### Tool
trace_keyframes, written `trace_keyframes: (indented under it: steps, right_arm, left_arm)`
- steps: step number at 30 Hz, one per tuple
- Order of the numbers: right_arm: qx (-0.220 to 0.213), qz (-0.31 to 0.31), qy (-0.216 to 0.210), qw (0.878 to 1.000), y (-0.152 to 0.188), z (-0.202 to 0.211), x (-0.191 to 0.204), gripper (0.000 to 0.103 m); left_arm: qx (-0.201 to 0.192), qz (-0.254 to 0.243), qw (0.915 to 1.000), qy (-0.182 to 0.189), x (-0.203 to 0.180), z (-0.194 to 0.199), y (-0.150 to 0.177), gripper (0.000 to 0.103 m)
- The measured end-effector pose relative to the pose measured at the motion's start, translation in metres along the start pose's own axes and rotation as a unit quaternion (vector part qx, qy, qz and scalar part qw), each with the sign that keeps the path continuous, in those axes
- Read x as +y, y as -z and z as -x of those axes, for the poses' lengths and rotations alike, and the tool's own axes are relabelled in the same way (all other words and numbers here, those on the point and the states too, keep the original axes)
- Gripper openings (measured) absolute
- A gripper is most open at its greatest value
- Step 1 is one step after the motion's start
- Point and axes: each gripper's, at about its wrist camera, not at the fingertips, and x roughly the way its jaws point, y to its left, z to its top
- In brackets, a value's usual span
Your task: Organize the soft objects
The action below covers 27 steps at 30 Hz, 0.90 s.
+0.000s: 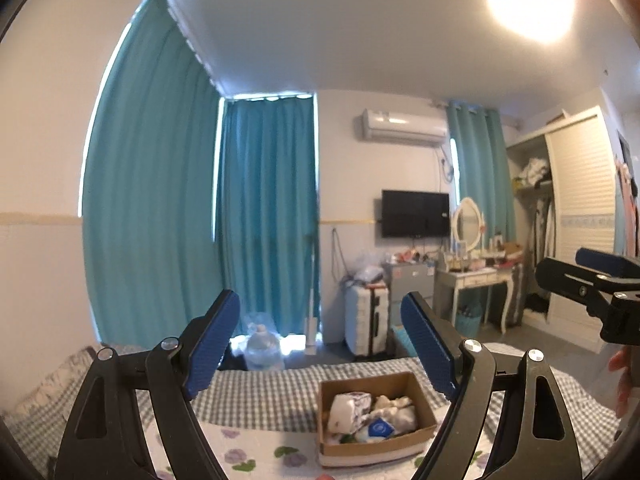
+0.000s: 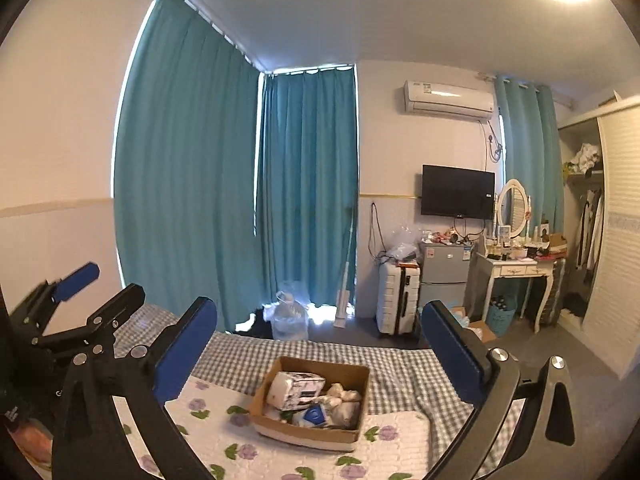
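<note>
A brown cardboard box (image 1: 420,436) sits on the bed and holds several soft things: a white packet (image 1: 350,406), a cream plush item (image 1: 394,406) and a blue-and-white packet (image 1: 378,429). The box also shows in the right wrist view (image 2: 304,434). My left gripper (image 1: 320,344) is open and empty, raised above the bed short of the box. My right gripper (image 2: 320,348) is open and empty, also above the bed before the box. The right gripper appears at the right edge of the left view (image 1: 588,280); the left gripper appears at the left of the right view (image 2: 80,292).
The bed has a grey checked sheet (image 2: 320,354) and a white floral blanket (image 2: 224,440). Beyond its foot stand a water jug (image 2: 288,316), a white suitcase (image 2: 398,300), a small fridge (image 2: 444,276), a dressing table (image 2: 516,276) and an open wardrobe (image 1: 536,240). Teal curtains (image 2: 192,184) cover the windows.
</note>
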Motion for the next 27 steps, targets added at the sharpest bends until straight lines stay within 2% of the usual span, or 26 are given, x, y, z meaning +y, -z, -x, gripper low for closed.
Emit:
trace_keyframes:
  steps: [3, 6, 9, 17, 22, 27]
  right_arm:
    - [-0.008, -0.002, 0.004, 1.000, 0.026, -0.002, 0.001, 0.103]
    - [0.001, -0.004, 0.007, 1.000, 0.054, -0.015, -0.002, 0.103]
    - [0.008, -0.016, 0.005, 1.000, 0.087, -0.033, -0.009, 0.103]
    - [0.062, -0.032, 0.022, 0.997, 0.166, -0.095, -0.027, 0.103]
    - [0.090, -0.024, 0.026, 0.995, 0.187, -0.114, -0.030, 0.103]
    - [0.094, -0.020, 0.025, 0.995, 0.194, -0.114, -0.026, 0.103]
  left_arm:
    - [-0.011, -0.003, 0.9999, -0.005, -0.001, 0.002, 0.019, 0.084]
    - [-0.005, 0.001, 1.0000, -0.001, 0.000, -0.006, 0.040, 0.084]
    - [0.015, 0.014, 0.9998, 0.003, 0.003, -0.021, 0.062, 0.084]
    - [0.085, -0.007, 0.9963, 0.011, -0.004, -0.070, 0.134, 0.084]
    - [0.109, 0.006, 0.9940, 0.013, 0.000, -0.074, 0.150, 0.084]
    - [0.114, 0.007, 0.9934, 0.014, -0.001, -0.074, 0.153, 0.084]
